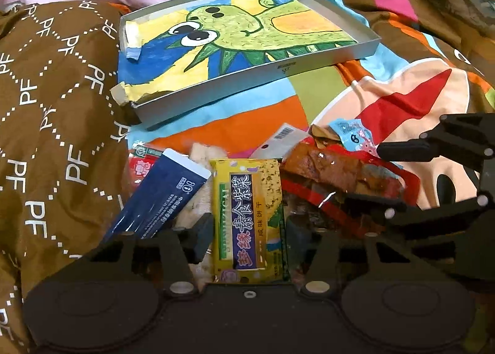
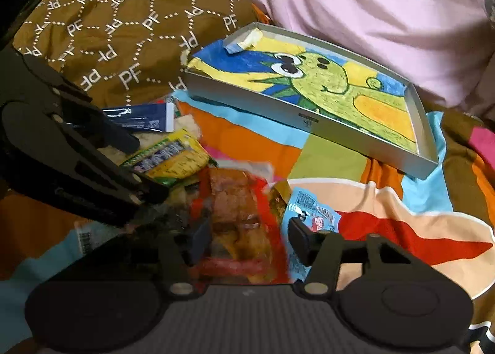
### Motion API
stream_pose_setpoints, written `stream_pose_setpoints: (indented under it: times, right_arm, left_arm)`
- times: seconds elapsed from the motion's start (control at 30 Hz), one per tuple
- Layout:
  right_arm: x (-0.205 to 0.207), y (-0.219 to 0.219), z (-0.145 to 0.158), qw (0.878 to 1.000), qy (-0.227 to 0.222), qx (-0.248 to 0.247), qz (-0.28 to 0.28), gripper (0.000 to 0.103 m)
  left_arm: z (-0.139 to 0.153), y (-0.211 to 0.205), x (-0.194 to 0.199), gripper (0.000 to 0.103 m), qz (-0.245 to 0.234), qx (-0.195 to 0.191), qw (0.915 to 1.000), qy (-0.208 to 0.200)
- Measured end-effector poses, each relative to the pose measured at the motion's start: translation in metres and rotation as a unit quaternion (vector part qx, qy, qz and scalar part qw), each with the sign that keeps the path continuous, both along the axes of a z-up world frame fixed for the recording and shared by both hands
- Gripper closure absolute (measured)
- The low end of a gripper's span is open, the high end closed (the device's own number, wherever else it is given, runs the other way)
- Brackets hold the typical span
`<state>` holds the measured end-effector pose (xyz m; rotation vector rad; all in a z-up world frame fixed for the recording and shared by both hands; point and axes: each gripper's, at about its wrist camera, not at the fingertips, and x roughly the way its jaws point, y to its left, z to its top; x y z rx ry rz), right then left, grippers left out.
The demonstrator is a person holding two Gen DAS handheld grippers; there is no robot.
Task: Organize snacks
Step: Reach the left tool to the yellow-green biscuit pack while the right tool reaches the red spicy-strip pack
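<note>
A pile of snack packets lies on a colourful bedspread. My left gripper (image 1: 249, 236) is open, its fingers either side of a yellow seaweed cracker packet (image 1: 247, 218), which also shows in the right wrist view (image 2: 173, 157). A dark blue packet (image 1: 157, 199) lies to its left. My right gripper (image 2: 246, 241) is open around a red packet of brown snack (image 2: 238, 218); this packet shows in the left wrist view (image 1: 337, 173) with the right gripper (image 1: 393, 180) over it. A small light blue packet (image 2: 312, 211) lies to the right. A shallow grey tray (image 1: 216, 88) lined with a dinosaur drawing lies beyond.
A brown quilt with PF lettering (image 1: 46, 106) is bunched at the left. A pink sheet (image 2: 371, 13) lies behind the tray (image 2: 309, 125). A white barcoded packet (image 1: 283, 137) lies behind the pile.
</note>
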<state>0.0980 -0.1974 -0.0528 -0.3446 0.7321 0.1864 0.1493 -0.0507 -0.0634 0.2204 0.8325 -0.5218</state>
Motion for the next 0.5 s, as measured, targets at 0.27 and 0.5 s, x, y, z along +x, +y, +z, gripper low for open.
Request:
stream_pose_setpoints:
  times: [0.27,0.5]
  right_arm:
    - [0.008,-0.007,-0.002,0.999,0.012,0.026,0.020,0.050]
    - [0.024,-0.016,-0.004,0.997,0.027,0.052,0.048,0.041]
  left_arm:
    - [-0.002,-0.003,0.000,0.043,-0.018,0.008,0.9998,0.002]
    - [-0.002,-0.005,0.001,0.044,-0.034,0.016,0.9992,0.007]
